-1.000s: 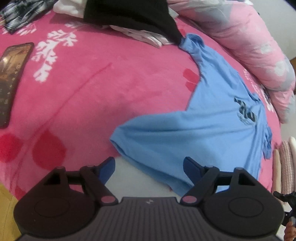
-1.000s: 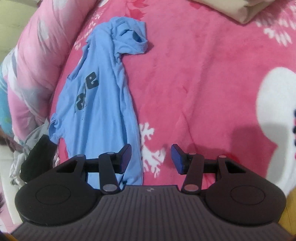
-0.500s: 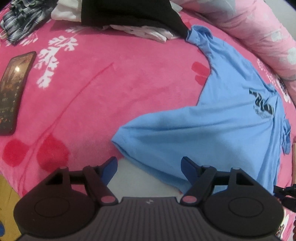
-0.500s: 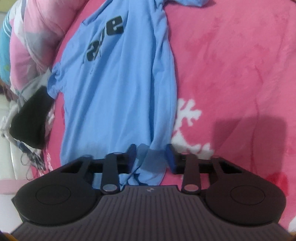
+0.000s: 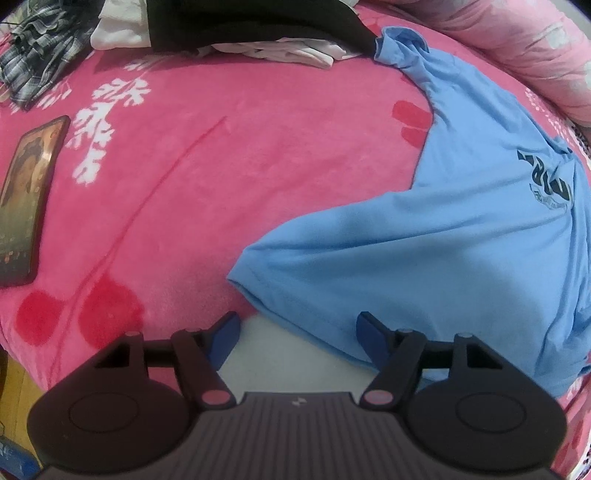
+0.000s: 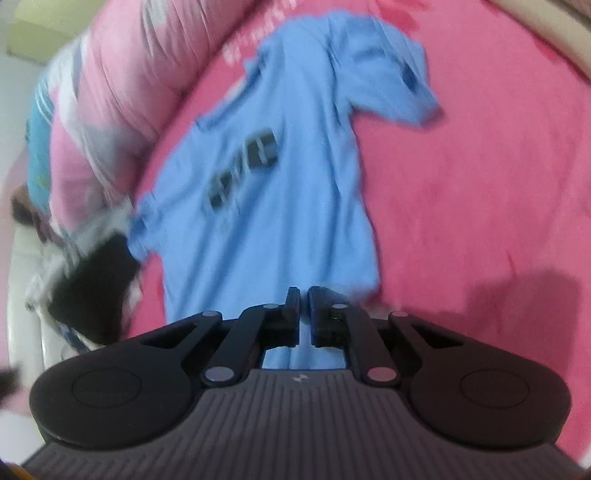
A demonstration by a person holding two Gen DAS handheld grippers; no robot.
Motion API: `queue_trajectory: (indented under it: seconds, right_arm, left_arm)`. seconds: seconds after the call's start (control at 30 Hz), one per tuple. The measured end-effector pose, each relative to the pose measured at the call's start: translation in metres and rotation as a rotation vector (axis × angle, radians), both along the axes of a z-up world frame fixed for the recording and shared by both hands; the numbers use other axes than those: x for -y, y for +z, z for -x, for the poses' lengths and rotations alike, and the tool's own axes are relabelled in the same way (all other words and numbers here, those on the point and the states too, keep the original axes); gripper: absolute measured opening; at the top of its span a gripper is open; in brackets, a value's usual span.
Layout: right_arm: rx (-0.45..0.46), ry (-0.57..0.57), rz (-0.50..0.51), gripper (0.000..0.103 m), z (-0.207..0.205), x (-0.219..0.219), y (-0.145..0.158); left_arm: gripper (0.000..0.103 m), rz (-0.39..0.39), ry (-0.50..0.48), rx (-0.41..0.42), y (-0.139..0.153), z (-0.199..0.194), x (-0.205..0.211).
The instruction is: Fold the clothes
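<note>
A blue shirt (image 5: 443, 251) lies spread on a bed under a pink blanket (image 5: 229, 184) printed with white and red shapes. Its dark chest print (image 5: 546, 181) is only partly readable in the left wrist view, and in the right wrist view it is smeared by blur.

The left gripper (image 5: 297, 334) stands just above the shirt's lower hem. Its fingers (image 5: 225, 336) have been closing a little but remain well apart, with nothing pinched; the hem edge passes close to the right one and a white patch of the blanket shows in the gap. Whether that finger touches the cloth I cannot tell.

The right gripper (image 6: 303, 314) has just clamped down: its fingers (image 6: 291, 314) are nearly together, with a fold of the shirt's edge caught between them, blue cloth showing below in the narrow slot. The whole right view is blurred, so the exact part of the hem it holds is hard to make out.

At the far edge of the left view a black garment (image 5: 251, 22), a white one (image 5: 295, 53) under it and a plaid one (image 5: 37, 66) are cut off by the frame. A phone (image 5: 27, 199) lies on the blanket at left, partly cut off. A pink quilt (image 5: 517, 48) runs along the shirt's far side, and one sleeve (image 5: 400, 44) touches the black garment.
</note>
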State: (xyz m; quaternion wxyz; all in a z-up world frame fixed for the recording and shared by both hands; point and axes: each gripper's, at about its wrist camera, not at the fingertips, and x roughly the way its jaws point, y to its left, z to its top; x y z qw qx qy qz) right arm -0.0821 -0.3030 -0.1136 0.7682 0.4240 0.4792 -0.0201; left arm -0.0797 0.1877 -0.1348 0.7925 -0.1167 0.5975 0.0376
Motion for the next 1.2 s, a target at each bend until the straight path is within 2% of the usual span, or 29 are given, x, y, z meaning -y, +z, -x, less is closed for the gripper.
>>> queue_trajectory:
  seconds: [0.1,0.2,0.37,0.47,0.53,0.63,0.77,0.9,1.03,1.2]
  right_arm:
    - [0.028,-0.060,-0.010,0.008,0.005,0.008,0.003]
    - [-0.056,-0.033,0.001,0.008,0.021,0.006,-0.003]
    - [-0.159,0.033,-0.045,0.009,0.041,-0.014,-0.019]
    - [-0.199,0.036,-0.092,0.015,0.038,-0.025,-0.034]
    - [-0.212,0.046,-0.111,0.025,0.034,-0.031,-0.042]
    - [-0.233,0.069,-0.106,0.023,0.026,-0.038,-0.053]
    - [-0.247,0.024,-0.127,0.021,0.031,-0.032,-0.052]
    - [-0.261,-0.015,-0.123,0.024,0.040,-0.026,-0.040]
    - [-0.308,-0.072,-0.144,0.030,0.040,-0.020,-0.046]
    - [-0.339,-0.116,-0.143,0.032,0.035,-0.019,-0.051]
  left_arm:
    - [0.071,0.003,-0.003,0.001,-0.001,0.000,-0.001]
    - [0.071,0.010,0.003,0.000,-0.002,0.000,-0.003]
    - [0.072,0.012,0.002,-0.002,-0.002,-0.001,-0.003]
    - [0.072,0.008,-0.008,-0.004,-0.003,-0.002,-0.002]
    - [0.072,0.006,-0.016,-0.003,-0.003,-0.002,-0.002]
    - [0.072,0.006,-0.019,0.000,-0.004,-0.001,-0.001]
    - [0.072,0.013,-0.020,0.006,-0.004,0.001,-0.003]
    - [0.072,0.019,-0.019,0.010,-0.004,0.001,-0.004]
    - [0.073,0.020,-0.023,0.012,-0.004,0.002,-0.004]
    - [0.073,0.026,-0.027,0.017,-0.003,0.004,-0.005]
